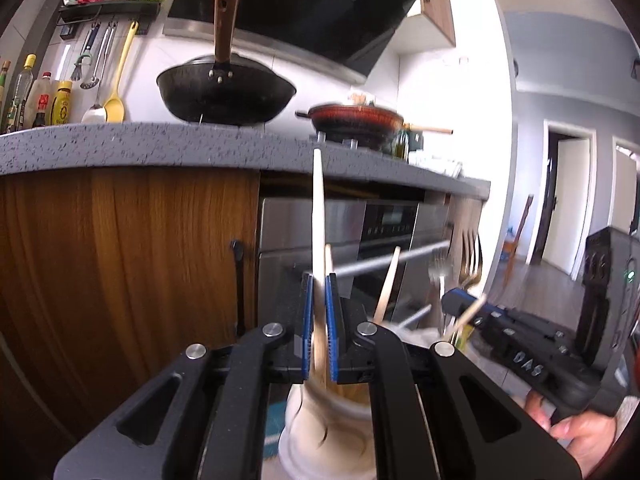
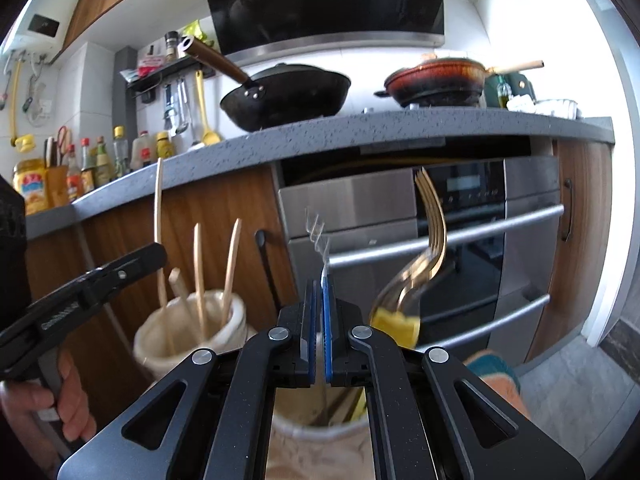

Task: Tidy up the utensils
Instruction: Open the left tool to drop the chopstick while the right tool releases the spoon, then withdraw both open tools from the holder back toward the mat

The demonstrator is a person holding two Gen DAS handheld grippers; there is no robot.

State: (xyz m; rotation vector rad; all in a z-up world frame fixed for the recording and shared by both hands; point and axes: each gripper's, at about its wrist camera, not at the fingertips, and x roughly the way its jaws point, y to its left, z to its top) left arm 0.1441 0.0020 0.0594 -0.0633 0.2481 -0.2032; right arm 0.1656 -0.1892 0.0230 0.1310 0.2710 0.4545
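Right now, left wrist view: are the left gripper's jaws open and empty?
No: the left gripper is shut on a pale wooden chopstick that rises between its blue pads above a cream holder.

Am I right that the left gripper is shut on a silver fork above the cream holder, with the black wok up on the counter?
Not quite. The left gripper is shut on a chopstick, not a fork, as the left wrist view shows. It is above the cream holder, and the black wok sits on the counter.
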